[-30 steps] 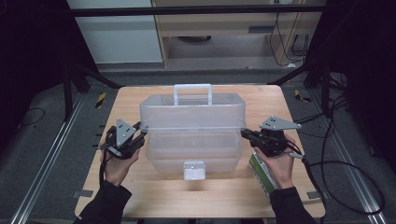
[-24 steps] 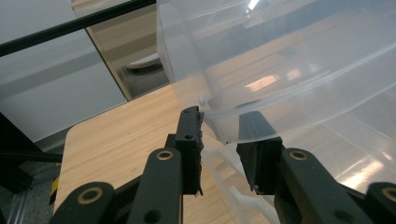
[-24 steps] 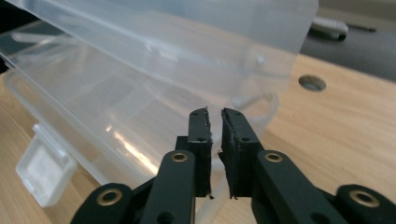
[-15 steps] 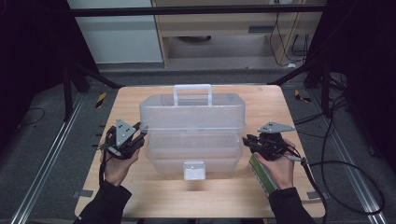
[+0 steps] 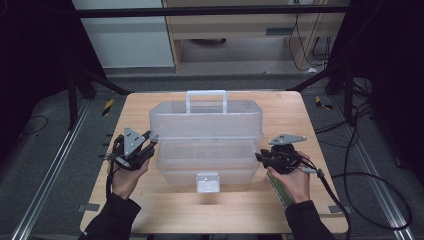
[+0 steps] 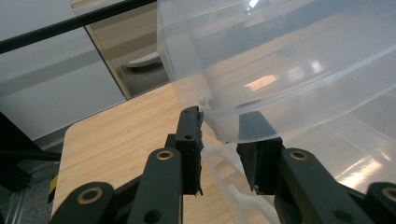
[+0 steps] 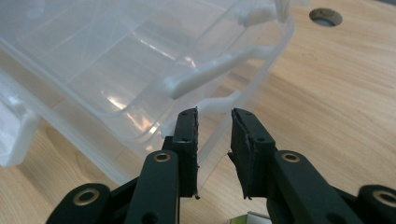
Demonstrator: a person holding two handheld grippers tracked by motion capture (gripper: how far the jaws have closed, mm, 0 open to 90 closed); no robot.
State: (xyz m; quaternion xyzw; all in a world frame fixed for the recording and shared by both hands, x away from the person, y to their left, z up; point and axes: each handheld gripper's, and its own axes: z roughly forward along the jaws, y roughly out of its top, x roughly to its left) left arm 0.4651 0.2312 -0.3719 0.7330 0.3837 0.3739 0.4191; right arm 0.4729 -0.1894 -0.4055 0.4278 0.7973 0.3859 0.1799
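— Found the clear box (image 5: 205, 125) resting on the table (image 5: 300, 215), white latch (image 5: 207, 182) at the box's near side. Found the left gripper (image 5: 151, 140) at the box's left end, jaws part open astride the upper tier's lip, not visibly pinching.
— Noted the right gripper (image 5: 260, 157) at the box's right end: jaws just opened, the box's end wall between them, pads off it.
— Feared a one-sided lift, then. Could have tipped the box toward its right end.
— Or slid off slick plastic, given so shallow a bite. Couldn't tell whether the latch was fastened; might have splayed the tiers.
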